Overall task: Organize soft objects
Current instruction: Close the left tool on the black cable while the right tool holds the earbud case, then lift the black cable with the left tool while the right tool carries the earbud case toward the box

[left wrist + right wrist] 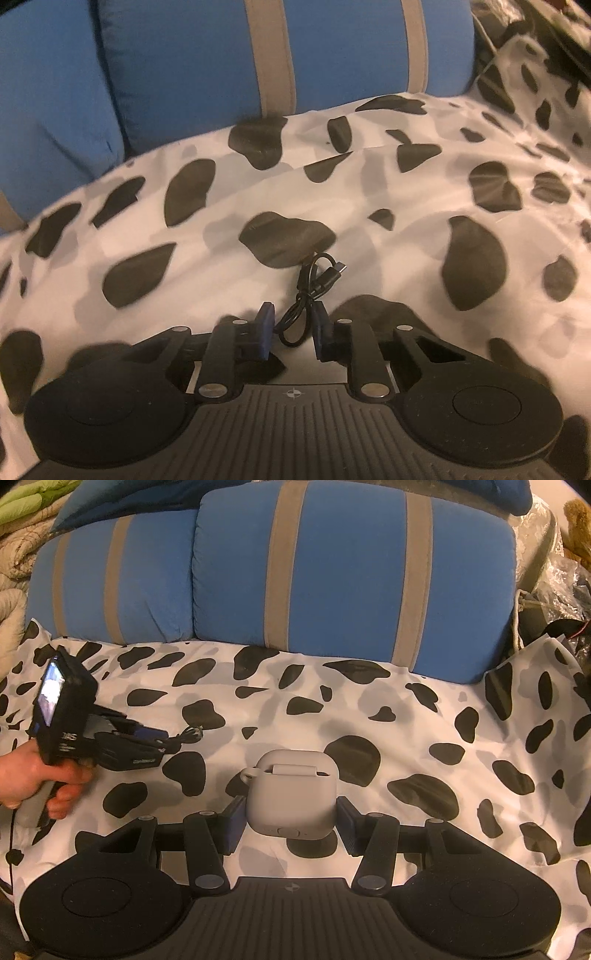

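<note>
A short black cable [314, 280], bundled in loops, lies on the cow-print sheet [406, 206]. Its near loop fills the gap between the blue pads [266, 321] of my left gripper [293, 325], which is shut on it. The right wrist view shows the same left gripper [164, 740] in a person's hand [33, 775], with the cable [190, 734] sticking out past its tips. A grey silicone earbud case [291, 794] with a small loop on its left side sits between the pads of my right gripper [291, 823], its underside toward the camera, and the jaws grip its sides.
Two blue cushions with grey stripes [351, 576] stand along the back of the sheet [424, 738]. Quilts and a green cloth [22, 524] are piled at the far left. Crinkled plastic and dark clutter [557, 590] fill the far right.
</note>
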`<act>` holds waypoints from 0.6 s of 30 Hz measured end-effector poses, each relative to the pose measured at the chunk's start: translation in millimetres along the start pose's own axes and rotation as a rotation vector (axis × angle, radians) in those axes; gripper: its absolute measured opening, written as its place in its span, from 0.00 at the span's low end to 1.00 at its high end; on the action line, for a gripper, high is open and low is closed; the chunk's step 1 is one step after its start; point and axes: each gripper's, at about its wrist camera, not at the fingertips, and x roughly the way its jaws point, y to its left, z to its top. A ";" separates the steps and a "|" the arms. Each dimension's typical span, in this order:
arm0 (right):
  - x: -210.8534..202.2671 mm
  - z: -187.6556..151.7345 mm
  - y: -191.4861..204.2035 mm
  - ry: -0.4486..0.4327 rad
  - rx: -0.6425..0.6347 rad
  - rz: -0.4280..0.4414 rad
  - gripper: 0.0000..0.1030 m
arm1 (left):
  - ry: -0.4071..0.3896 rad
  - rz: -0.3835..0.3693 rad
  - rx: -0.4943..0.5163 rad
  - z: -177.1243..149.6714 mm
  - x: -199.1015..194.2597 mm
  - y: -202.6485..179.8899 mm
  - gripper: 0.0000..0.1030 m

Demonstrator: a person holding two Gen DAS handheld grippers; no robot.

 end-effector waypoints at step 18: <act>-10.7 -19.5 4.9 -0.032 0.074 -0.028 0.52 | -0.085 -0.037 -0.064 -15.5 -83.3 -31.4 0.05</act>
